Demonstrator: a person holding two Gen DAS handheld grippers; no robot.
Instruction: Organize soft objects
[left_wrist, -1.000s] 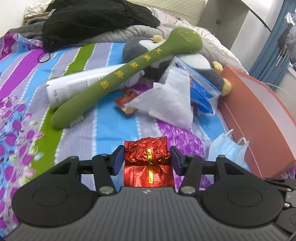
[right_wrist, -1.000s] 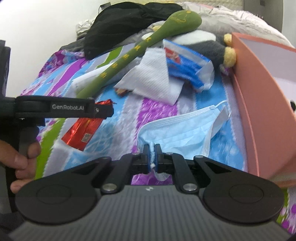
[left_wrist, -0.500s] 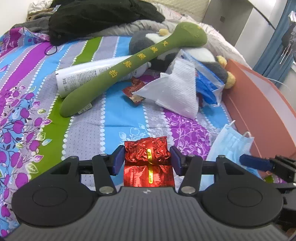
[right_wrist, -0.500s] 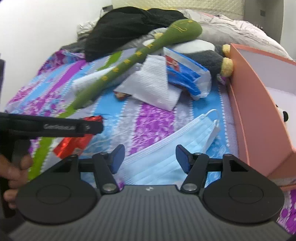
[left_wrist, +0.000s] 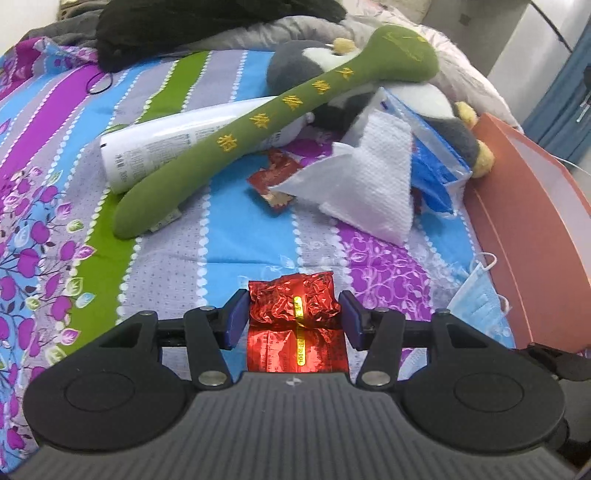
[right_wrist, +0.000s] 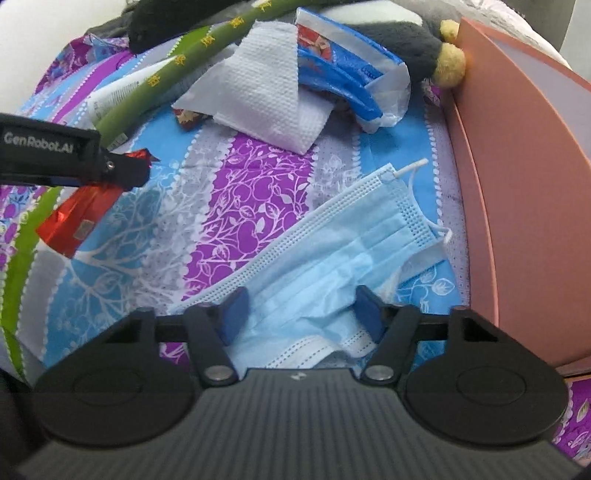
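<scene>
We are early on: our left gripper (left_wrist: 293, 317) grasps a red packet (left_wrist: 295, 314), our right gripper's (right_wrist: 301, 314) fingers are closing around the mask (right_wrist: 332, 258) beside the box (right_wrist: 517, 184), the other clutter beyond it still unsorted.

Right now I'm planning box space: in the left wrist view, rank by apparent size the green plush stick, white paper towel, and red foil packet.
1. green plush stick
2. white paper towel
3. red foil packet, although nearest the camera
</scene>
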